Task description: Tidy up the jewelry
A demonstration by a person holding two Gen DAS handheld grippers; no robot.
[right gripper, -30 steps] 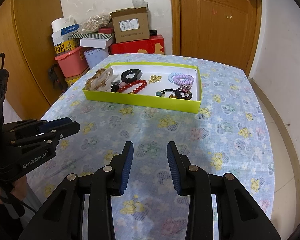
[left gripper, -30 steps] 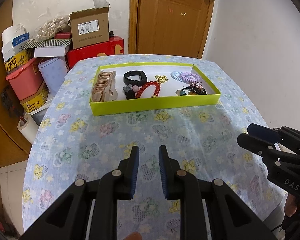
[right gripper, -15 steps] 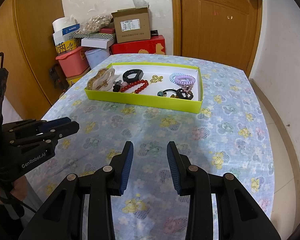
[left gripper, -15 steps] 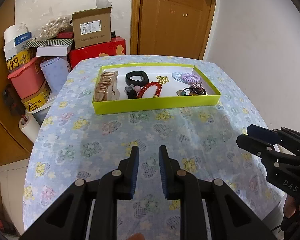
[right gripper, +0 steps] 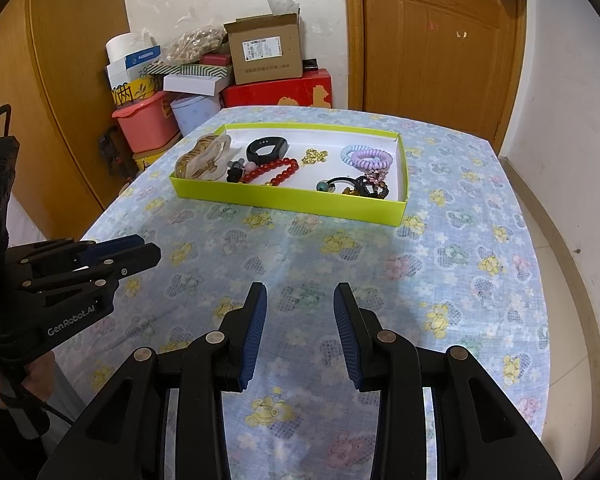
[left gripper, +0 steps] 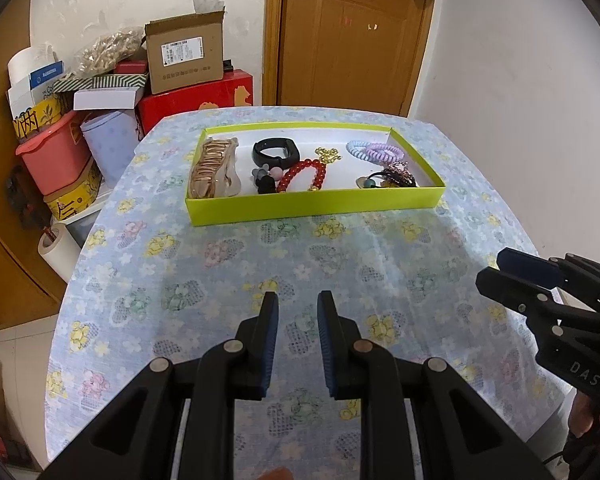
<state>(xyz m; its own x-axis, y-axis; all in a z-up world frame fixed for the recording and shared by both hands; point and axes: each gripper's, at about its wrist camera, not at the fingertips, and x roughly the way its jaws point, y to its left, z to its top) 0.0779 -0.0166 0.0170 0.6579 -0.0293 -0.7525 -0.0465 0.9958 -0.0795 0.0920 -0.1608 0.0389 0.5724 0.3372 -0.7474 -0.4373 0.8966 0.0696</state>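
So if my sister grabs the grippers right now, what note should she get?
Left gripper: open, empty, above the flowered tablecloth.
Right gripper: open, empty, also near the table's front.
Everything sits in the lime-green cardboard tray: beige hair claw, black wristband, red bead bracelet, gold chain, pastel coil hair ties, dark beaded hair ties.
Done: nothing picked up. Left: all the sorting.

Floral-clothed table [left gripper: 228,280], green tray [left gripper: 312,206] on it

Black left claw [left gripper: 298,306], right claw [right gripper: 300,298]: ribbed blue pads, silver rivets
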